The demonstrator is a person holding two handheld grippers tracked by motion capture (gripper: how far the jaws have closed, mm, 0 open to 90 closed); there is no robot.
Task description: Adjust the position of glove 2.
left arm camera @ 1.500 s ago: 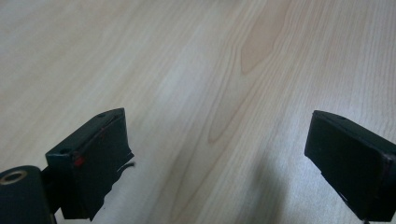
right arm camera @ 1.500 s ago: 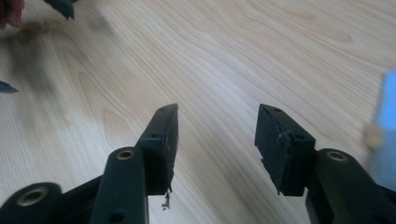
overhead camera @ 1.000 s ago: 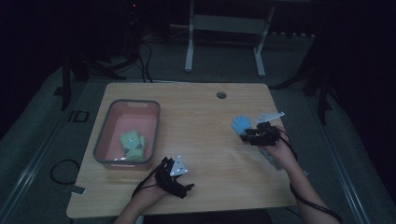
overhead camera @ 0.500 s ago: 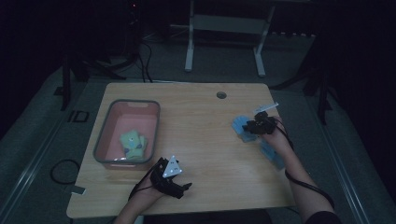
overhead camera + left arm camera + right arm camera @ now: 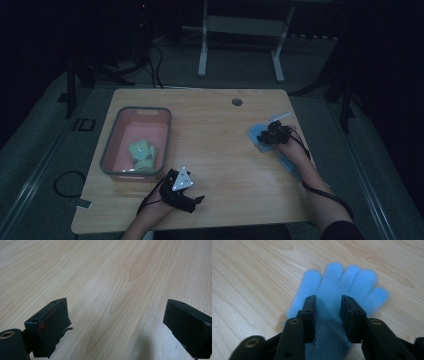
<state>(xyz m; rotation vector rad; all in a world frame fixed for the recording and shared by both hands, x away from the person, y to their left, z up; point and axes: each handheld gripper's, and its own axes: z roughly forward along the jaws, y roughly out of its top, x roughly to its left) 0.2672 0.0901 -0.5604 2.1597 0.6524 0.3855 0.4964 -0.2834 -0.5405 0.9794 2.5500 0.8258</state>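
Note:
A light blue glove (image 5: 347, 277) lies on the wooden table (image 5: 220, 145) at its right side, fingers spread. My right gripper (image 5: 328, 302) is down on it, the jaws drawn close together with the palm fabric bunched between them. From above, this gripper (image 5: 264, 136) covers most of the glove (image 5: 255, 132). My left gripper (image 5: 196, 201) rests near the table's front edge, right of the tray; its jaws (image 5: 115, 325) stand wide open over bare wood with nothing between them.
A pink tray (image 5: 131, 117) with a grey rim sits at the table's left and holds a green glove-like item (image 5: 142, 152). Another light blue piece (image 5: 290, 165) lies under the right forearm. A cable hole (image 5: 237, 102) is at the back.
My right gripper has moved from beside the blue glove onto it and its jaws have narrowed on the fabric. The left gripper has stayed near the front edge.

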